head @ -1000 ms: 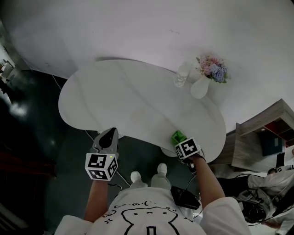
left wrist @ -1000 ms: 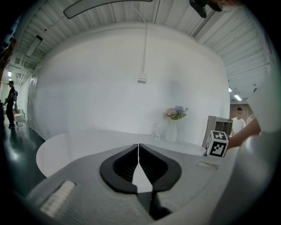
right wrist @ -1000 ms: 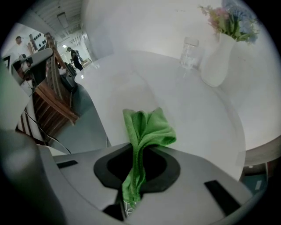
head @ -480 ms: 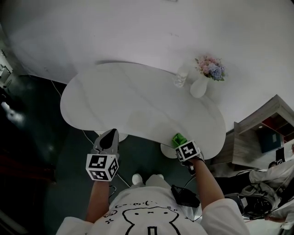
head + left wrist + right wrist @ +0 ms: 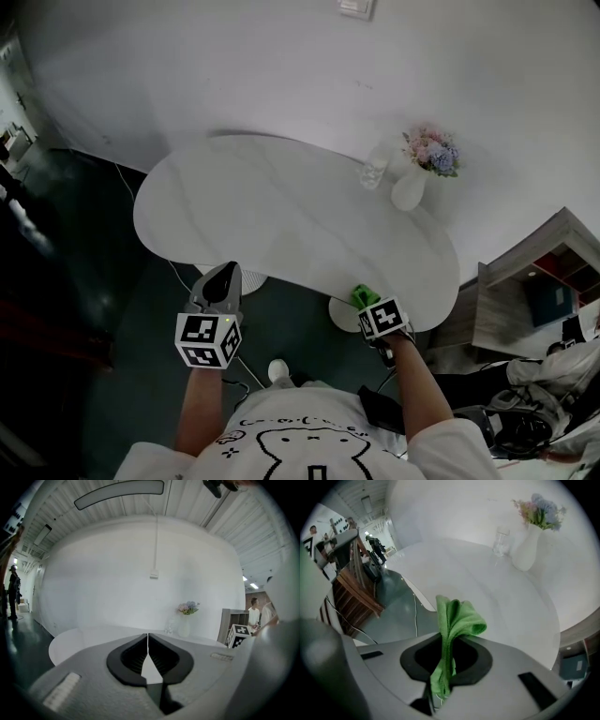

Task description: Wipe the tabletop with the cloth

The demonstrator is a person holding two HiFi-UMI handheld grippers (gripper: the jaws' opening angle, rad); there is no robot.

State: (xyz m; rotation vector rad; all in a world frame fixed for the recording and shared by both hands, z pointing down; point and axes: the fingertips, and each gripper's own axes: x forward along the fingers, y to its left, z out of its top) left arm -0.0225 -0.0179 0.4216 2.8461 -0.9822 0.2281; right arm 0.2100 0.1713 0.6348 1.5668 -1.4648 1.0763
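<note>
While the right gripper (image 5: 446, 654) clamps the green cloth (image 5: 457, 617) at the tabletop's (image 5: 281, 211) near right edge, the left gripper (image 5: 148, 645) hangs just off the near edge, jaws pressed together, holding nothing.

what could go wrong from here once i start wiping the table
1. The glass and the vase stand close together at the far side of the table; a wide sweep could tip them.
2. The right gripper pinches the cloth as a narrow bunch, so it may slip out or wipe only a thin strip.
</note>
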